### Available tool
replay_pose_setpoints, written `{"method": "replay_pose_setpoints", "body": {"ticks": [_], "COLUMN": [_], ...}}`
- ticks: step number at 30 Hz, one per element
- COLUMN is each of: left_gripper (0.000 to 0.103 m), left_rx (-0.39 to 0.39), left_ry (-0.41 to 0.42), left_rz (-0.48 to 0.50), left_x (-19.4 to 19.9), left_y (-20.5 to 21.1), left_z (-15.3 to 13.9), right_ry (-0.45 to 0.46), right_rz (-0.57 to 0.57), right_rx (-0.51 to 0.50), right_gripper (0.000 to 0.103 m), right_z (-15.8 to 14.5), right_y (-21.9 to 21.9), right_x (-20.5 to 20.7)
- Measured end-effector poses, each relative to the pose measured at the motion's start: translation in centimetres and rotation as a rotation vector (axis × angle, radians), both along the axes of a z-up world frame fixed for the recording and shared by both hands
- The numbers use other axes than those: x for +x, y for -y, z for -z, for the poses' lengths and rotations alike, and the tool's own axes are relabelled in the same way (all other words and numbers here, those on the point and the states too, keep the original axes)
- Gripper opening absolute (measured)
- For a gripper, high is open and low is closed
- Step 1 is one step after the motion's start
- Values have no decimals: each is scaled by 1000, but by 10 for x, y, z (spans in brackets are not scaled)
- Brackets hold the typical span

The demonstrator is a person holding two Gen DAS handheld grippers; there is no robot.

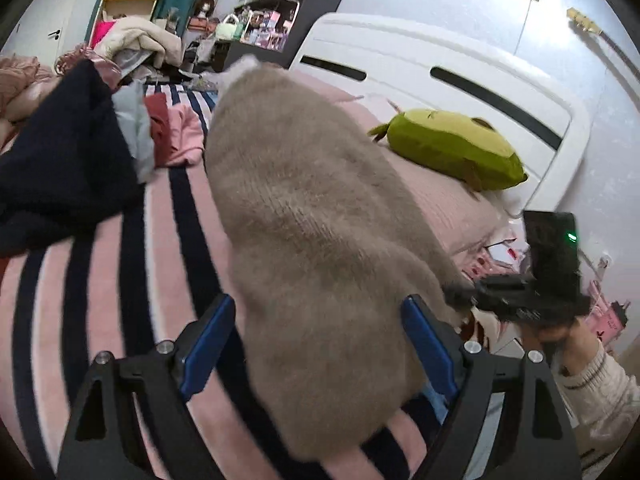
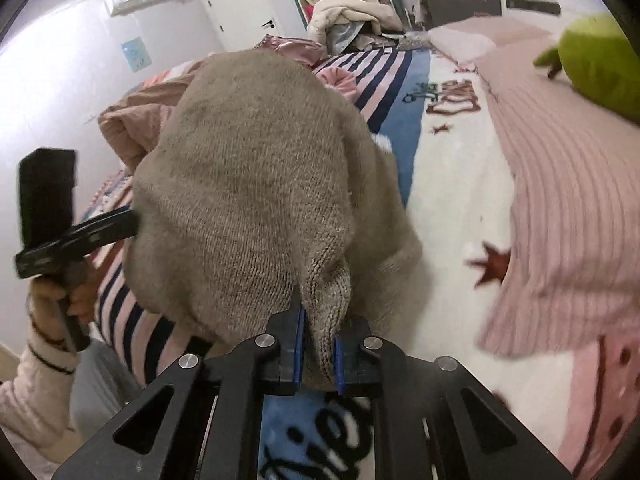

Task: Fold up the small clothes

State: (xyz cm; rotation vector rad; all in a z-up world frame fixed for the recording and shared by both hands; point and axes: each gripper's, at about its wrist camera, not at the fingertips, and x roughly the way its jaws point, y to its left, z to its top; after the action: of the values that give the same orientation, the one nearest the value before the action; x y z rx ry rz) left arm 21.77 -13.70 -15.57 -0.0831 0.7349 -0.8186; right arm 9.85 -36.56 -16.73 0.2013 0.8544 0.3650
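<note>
Taupe fuzzy knit garment (image 2: pixel 248 184) hangs over the striped bed (image 1: pixel 120 280), one edge clamped in right hand-held gripper (image 2: pixel 318 354), long axis running away between left hand-held gripper's (image 1: pixel 320 344) spread, untouching pads.

That taupe sweater (image 2: pixel 248 184) is a fuzzy, matt knit, ribbed at the edge. Under it the striped blanket (image 1: pixel 120 264) looks like soft fleece. Beside the sweater, the pink bedspread (image 2: pixel 568 208) is ribbed cloth. Behind it, the headboard (image 1: pixel 440 64) looks smooth, slightly glossy white.
</note>
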Motion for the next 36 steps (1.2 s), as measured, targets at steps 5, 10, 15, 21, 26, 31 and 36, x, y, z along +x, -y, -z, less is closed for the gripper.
{"method": "replay_pose_setpoints", "body": {"ticks": [5, 10, 15, 21, 26, 31, 36], "left_gripper": [68, 64, 64, 64, 64, 64, 65], "left_rx": [44, 15, 26, 38, 50, 52, 41], "left_ry": [-11, -36, -21, -18, -12, 48, 68], "left_rz": [-30, -11, 0, 13, 21, 67, 115], "left_x": [14, 22, 20, 20, 22, 23, 29], "left_y": [21, 15, 14, 13, 15, 26, 45], "left_z": [7, 9, 9, 9, 7, -4, -18], "right_ry": [20, 78, 119, -116, 8, 173, 185], "right_rz": [-37, -88, -94, -167, -207, -138, 3], "right_rx": [65, 135, 263, 483, 388, 284, 204], "right_gripper": [21, 61, 80, 81, 13, 11, 11], "right_z": [-8, -37, -46, 8, 0, -32, -38], "right_y": [6, 20, 33, 26, 8, 16, 41], "right_x": [12, 48, 101, 164, 147, 107, 80]}}
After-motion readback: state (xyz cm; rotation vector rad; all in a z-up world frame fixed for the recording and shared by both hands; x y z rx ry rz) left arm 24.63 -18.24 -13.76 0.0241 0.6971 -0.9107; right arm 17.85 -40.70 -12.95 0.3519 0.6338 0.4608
